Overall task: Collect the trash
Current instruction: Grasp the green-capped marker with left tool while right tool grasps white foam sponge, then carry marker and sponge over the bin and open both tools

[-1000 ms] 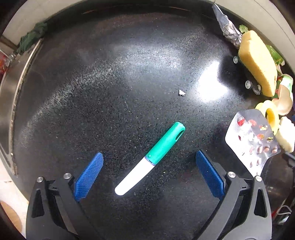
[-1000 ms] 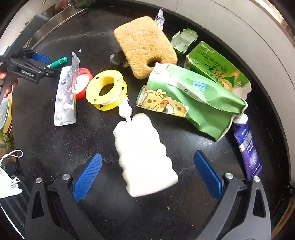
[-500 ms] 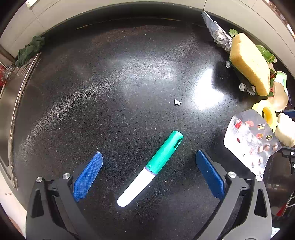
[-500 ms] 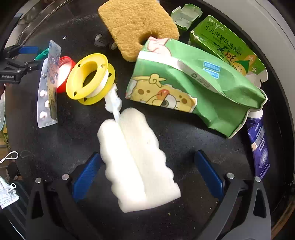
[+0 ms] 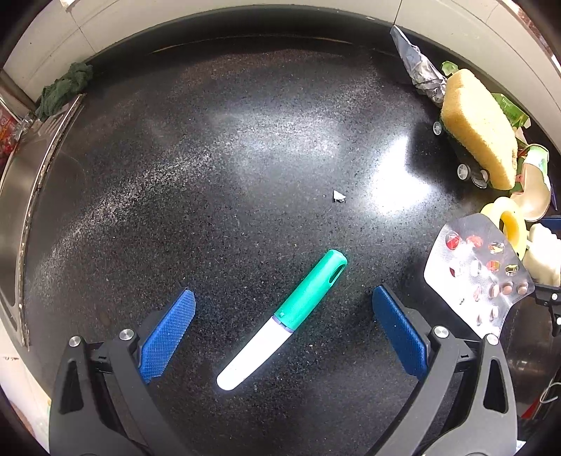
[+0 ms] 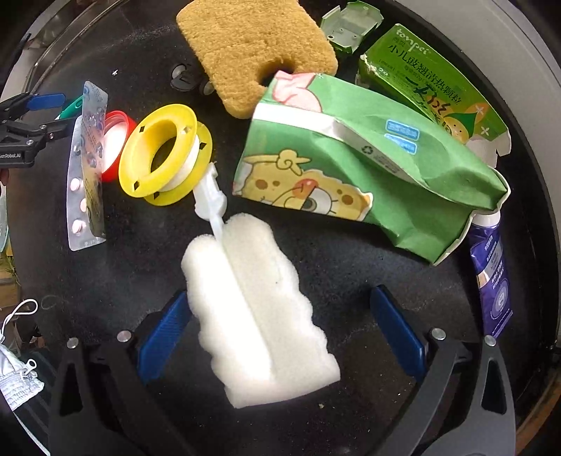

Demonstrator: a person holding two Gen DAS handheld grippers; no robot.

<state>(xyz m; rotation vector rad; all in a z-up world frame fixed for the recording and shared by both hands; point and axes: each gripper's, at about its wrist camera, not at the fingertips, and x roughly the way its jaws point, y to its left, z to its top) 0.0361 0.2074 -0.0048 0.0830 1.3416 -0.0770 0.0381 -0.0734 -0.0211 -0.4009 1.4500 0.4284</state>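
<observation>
A green and white marker lies on the black counter between the jaws of my left gripper, which is open and empty just above it. My right gripper is open around a white foam sponge with a plastic stem; its left pad is close to the sponge. A pill blister pack stands to the right of the marker and shows in the right wrist view too. The left gripper appears there at the far left.
A yellow tape spool, red lid, tan sponge, green bag, green carton, small green box and blue tube crowd the right side. A foil wrapper, a sink and a green cloth lie at the edges.
My right gripper has moved forward and down so the white sponge now sits between its jaws. My left gripper has drawn back slightly over the marker.
</observation>
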